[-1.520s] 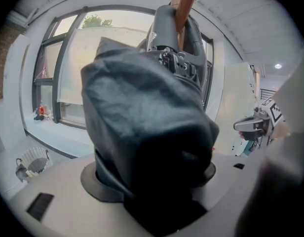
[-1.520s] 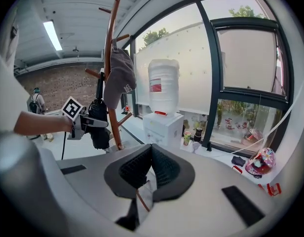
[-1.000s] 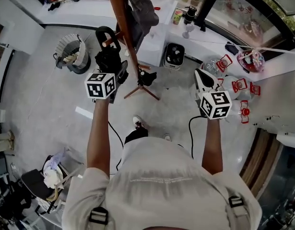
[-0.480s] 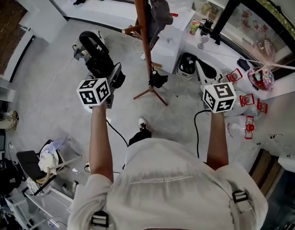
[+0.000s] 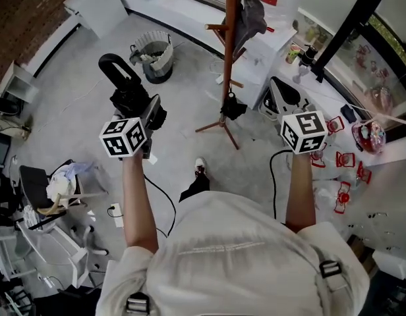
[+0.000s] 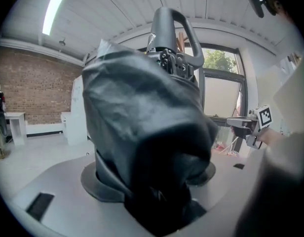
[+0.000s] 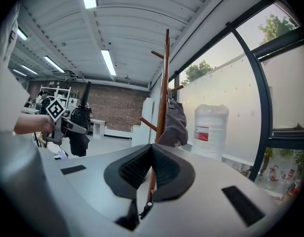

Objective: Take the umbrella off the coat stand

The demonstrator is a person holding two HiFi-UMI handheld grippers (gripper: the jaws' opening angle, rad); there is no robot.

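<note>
the folded black fabric umbrella [image 5: 127,91] is already off the brown wooden coat stand [image 5: 228,58]. in the head view it sits at about ten o'clock from me, well apart from the pole, which stands near twelve. my left gripper [image 5: 138,110] is clamped around the bunched canopy, jaws wide because the bundle is thick, with the hooped grey plastic handle [image 6: 172,31] poking up above the grip. my right gripper [image 7: 151,152] has its ribbed black pads pressed together with nothing between them, out at about two o'clock and pointing towards the stand. i judge what is left is simply carrying the umbrella clear, so the thing to get right is the hold itself. the canopy looks like smooth, creased, slightly glossy cloth that gives under pressure and could slide over the hard shaft inside, so i would keep the squeeze steady, not ease off, and avoid sharp swings that let the handle end lever the bundle round. i would also keep it on the nine o'clock side, away from the stand's angled wooden pegs [image 5: 219,26] and the limp grey garment [image 5: 250,15] hanging off them, since loose fabric folds could snag. the free gripper could steady the handle if the bundle starts to twist.
</note>
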